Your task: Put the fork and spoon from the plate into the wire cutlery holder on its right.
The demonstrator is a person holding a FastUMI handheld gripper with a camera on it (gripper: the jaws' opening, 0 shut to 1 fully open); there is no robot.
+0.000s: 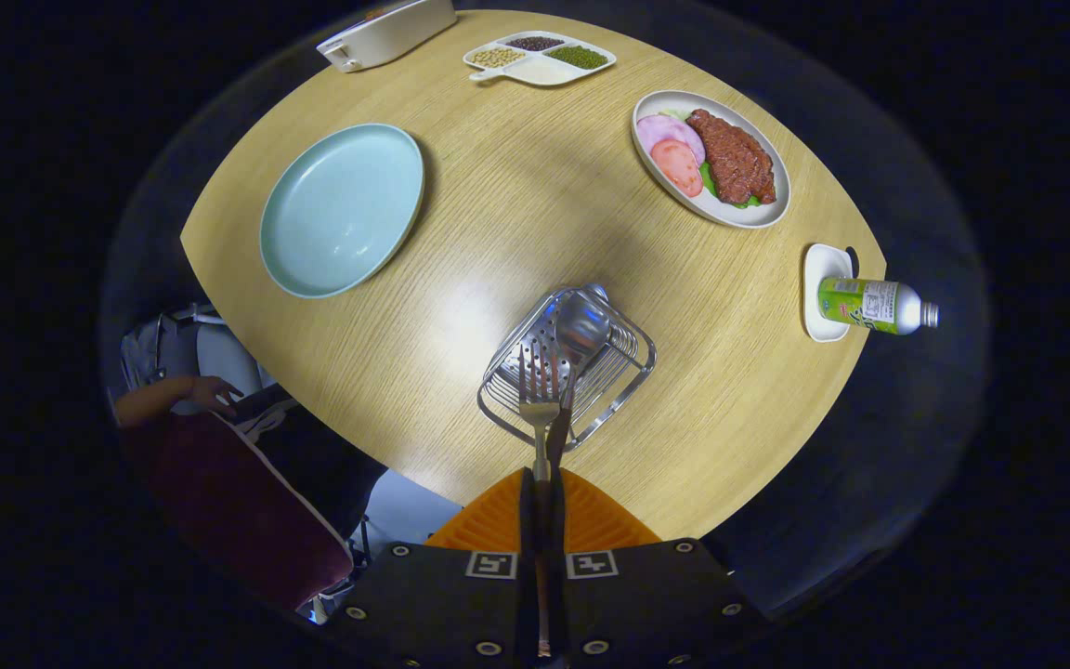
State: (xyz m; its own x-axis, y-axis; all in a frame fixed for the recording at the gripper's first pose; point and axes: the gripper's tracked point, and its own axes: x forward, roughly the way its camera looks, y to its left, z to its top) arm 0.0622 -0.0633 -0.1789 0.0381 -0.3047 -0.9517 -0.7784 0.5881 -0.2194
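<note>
My gripper (542,483) is shut on the handle of a metal fork (541,381), which points forward with its tines over the wire cutlery holder (619,386). The holder is a small silver wire basket on the wooden table, just ahead of my fingers. A metal spoon (581,325) stands in the holder with its bowl up, right beside the fork's tines. Its dark handle runs down toward my fingers. The pale blue plate (342,209) lies empty to the left, farther away across the table.
Beyond the holder on the right sits a white plate of meat and ham slices (711,158). A green bottle (874,307) lies on a small white dish at the table's right edge. A divided tray of beans (540,58) and a white box (386,32) sit at the far edge. A person's hand (210,395) rests left, below the table.
</note>
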